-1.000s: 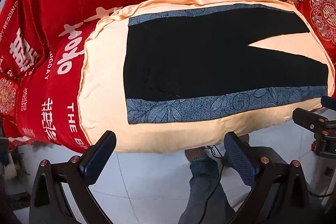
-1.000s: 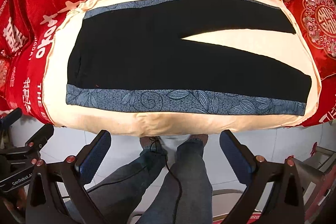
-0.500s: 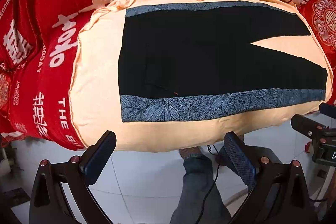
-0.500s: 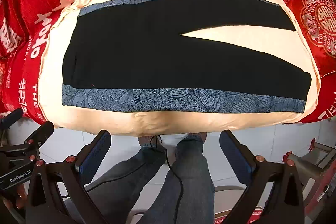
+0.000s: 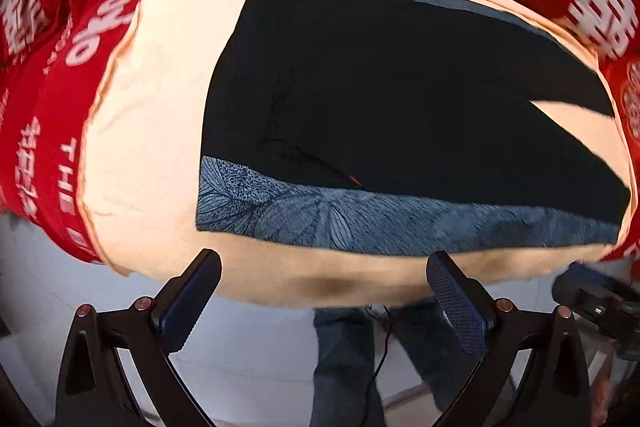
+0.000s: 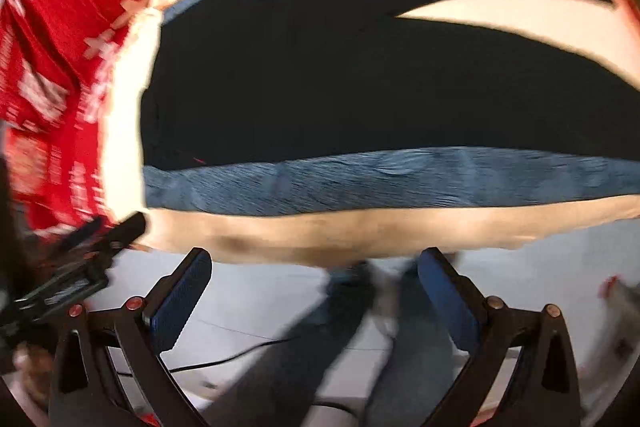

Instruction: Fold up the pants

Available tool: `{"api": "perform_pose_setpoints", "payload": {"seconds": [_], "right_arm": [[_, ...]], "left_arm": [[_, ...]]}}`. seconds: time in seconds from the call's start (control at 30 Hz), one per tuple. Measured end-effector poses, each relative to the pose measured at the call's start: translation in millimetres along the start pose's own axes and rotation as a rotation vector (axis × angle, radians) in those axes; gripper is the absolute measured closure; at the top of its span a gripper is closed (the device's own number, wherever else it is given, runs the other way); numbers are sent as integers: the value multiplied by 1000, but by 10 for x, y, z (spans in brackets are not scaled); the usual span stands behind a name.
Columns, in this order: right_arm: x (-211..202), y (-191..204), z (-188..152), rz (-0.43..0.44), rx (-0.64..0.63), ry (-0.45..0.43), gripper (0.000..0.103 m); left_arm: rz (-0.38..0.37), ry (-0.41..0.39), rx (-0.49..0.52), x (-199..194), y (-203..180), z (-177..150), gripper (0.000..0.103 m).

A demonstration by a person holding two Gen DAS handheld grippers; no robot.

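One pair of black pants point(image 5: 400, 99) lies flat on a peach cloth point(image 5: 152, 131) that covers the desk, waistband to the left and the two legs running off to the right, splitting into a narrow wedge where the peach shows through. The fabric is smooth and matte black, with two grey-blue side stripes point(image 5: 400, 223), one along the near edge and one along the far edge, printed with fine leaf veins. A tiny red mark sits just above the near stripe. Under and around the peach cloth spreads a red velvety cloth point(image 5: 52, 75) with white characters and lettering.

My left gripper point(image 5: 324, 291) hangs off the near edge of the desk, jaws spread wide with nothing between them, its blue pads ribbed with a fine grid; the pants' near stripe is just beyond the fingertips, not touched. My right gripper point(image 6: 316, 283) is likewise spread and empty, near the same stripe but farther right; that view is motion-blurred. Each view catches the other gripper at its edge. Below, my two legs in jeans point(image 5: 344, 359) stand on a pale tiled floor point(image 5: 248, 347), and a thin black cable point(image 6: 224, 359) trails across it.
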State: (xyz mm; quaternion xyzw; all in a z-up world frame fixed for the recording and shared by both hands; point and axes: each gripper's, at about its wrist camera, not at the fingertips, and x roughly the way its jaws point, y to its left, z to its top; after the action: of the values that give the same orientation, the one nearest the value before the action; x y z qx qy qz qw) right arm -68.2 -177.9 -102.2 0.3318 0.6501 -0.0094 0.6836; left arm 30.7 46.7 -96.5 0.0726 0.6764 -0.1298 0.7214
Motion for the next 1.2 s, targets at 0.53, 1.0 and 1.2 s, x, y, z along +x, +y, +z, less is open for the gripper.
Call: {"api": "perform_pose_setpoints", "payload": {"seconds": [0.53,1.0,1.2], "right_arm": [[1420,-422,-113,554,174,21,39],[702,-169,230,797,162,-138,39],[706,-211,224,765,134,-113,39]], "left_arm": [[-351,-4,-202,730,616,-277,0],[-589,-49,-363,711,499,-53,0],[-557,-95,-446,720,580,130,27]]}}
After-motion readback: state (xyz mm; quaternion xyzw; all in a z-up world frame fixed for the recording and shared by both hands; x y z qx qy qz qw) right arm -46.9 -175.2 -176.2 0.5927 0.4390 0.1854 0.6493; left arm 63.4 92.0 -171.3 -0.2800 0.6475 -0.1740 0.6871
